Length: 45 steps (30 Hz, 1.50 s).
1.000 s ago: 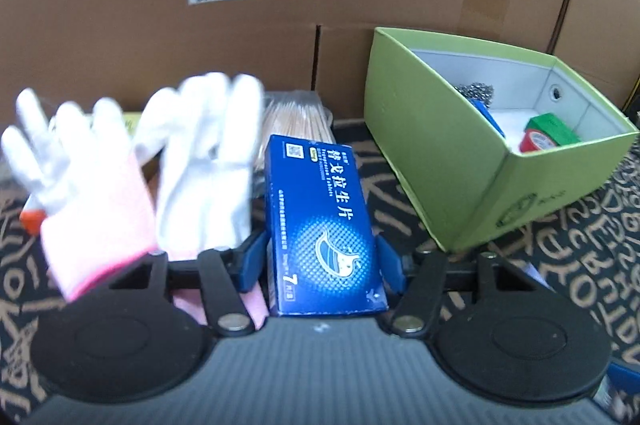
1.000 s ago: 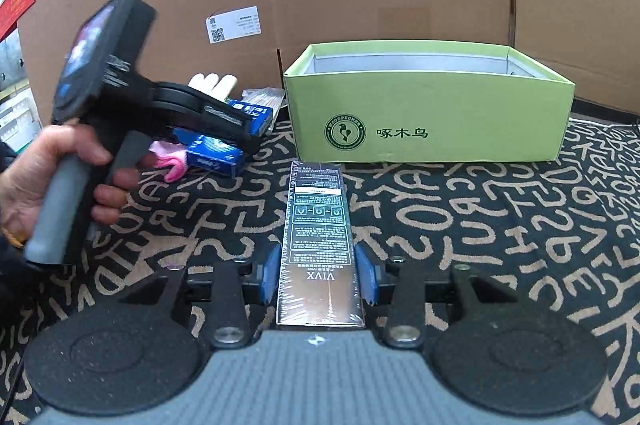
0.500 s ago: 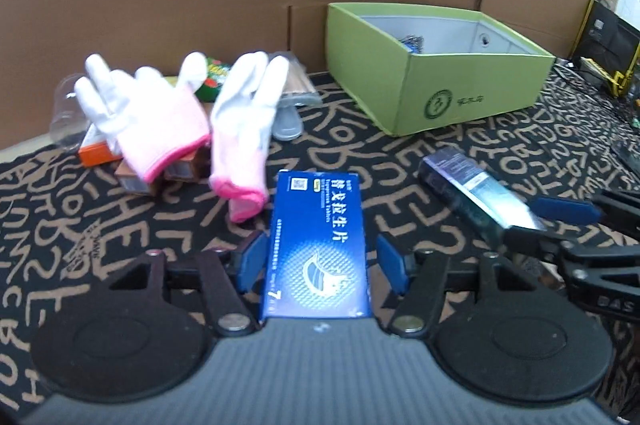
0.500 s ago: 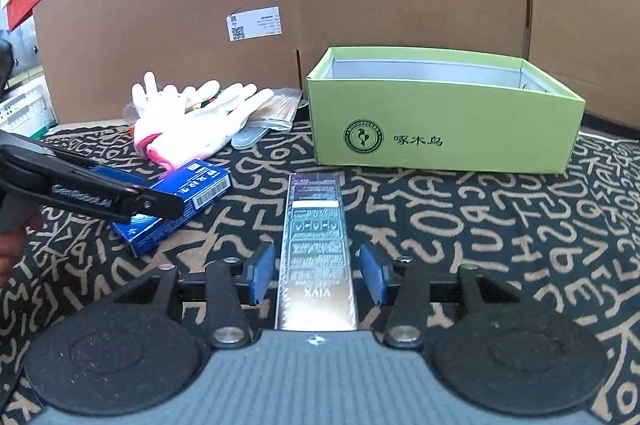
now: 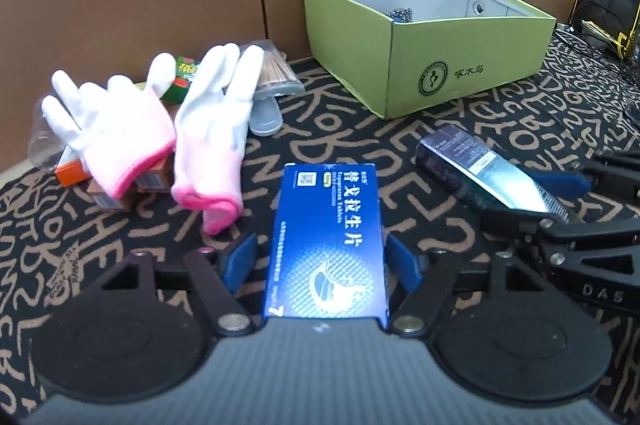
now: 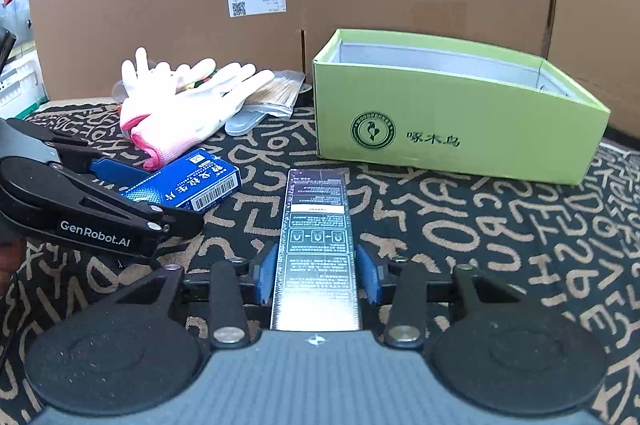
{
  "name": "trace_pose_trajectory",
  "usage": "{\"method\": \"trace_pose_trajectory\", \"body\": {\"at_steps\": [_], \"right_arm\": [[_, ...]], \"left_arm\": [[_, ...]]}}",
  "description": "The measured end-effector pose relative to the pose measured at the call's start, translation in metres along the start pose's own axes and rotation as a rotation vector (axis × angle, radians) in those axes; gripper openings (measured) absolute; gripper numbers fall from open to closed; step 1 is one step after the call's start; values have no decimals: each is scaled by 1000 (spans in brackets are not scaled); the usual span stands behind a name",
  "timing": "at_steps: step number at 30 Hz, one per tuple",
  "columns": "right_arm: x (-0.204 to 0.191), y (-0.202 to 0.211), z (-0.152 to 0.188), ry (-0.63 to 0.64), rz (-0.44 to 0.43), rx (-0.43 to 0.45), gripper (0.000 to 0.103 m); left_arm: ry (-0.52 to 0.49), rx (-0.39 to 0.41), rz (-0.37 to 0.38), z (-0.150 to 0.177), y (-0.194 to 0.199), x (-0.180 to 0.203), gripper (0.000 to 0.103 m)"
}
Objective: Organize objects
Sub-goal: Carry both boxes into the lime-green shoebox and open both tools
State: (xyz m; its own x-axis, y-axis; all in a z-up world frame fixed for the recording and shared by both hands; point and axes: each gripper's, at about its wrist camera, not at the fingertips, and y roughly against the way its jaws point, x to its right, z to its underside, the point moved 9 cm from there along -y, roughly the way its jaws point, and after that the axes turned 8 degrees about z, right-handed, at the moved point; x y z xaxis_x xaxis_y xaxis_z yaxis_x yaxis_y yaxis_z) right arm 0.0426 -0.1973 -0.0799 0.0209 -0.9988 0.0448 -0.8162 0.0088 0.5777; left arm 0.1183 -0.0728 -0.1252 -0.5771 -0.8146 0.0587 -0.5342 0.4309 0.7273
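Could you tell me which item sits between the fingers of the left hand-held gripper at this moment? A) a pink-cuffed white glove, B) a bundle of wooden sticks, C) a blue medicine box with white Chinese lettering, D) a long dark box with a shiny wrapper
C: in the left wrist view the blue medicine box lies between the blue pads of the left hand-held gripper, while the long dark box sits in the right hand-held gripper.

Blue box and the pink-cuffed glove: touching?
Apart. The left wrist view shows patterned cloth between the blue box and the nearest glove; the left tool straddles the box.
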Motion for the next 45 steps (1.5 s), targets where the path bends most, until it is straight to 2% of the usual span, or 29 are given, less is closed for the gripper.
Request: {"method": "trace_pose_trajectory", "body": {"at_steps": [1,2,3,7,11,17,22,26,30,33,39,45], "right_arm": [[0,0,1,-5,-1,3,43],[0,0,1,-9,-2,7,43],[1,1,1,-18,-4,8,43],[8,10,2,-61,-6,26,43],[20,27,-5,-114,-20,63,43],[50,49,-43,-159,-42,153,43],[86,52,-90,-135,8,224,43],[122,33,-125,-117,101,233,43],[155,3,-150,-133,158,234,43],[174,-20,-163,-164,182,244,43],[196,-67,-172,-194,206,220,43],[197,-101,-159,-158,204,174,43]], "left_arm": [[-3,1,3,-1,-1,1,69],[-8,6,13,-2,-2,3,59],[-10,10,30,-3,-2,6,55],[-11,11,22,-2,1,10,55],[32,47,79,-9,21,18,55],[10,182,163,-68,59,46,55],[-2,268,186,-127,62,71,55],[29,285,222,-172,45,89,55],[59,309,202,-210,13,94,55],[82,295,184,-231,-20,94,55],[74,240,143,-247,-75,100,55],[85,194,130,-247,-112,96,55]]}}
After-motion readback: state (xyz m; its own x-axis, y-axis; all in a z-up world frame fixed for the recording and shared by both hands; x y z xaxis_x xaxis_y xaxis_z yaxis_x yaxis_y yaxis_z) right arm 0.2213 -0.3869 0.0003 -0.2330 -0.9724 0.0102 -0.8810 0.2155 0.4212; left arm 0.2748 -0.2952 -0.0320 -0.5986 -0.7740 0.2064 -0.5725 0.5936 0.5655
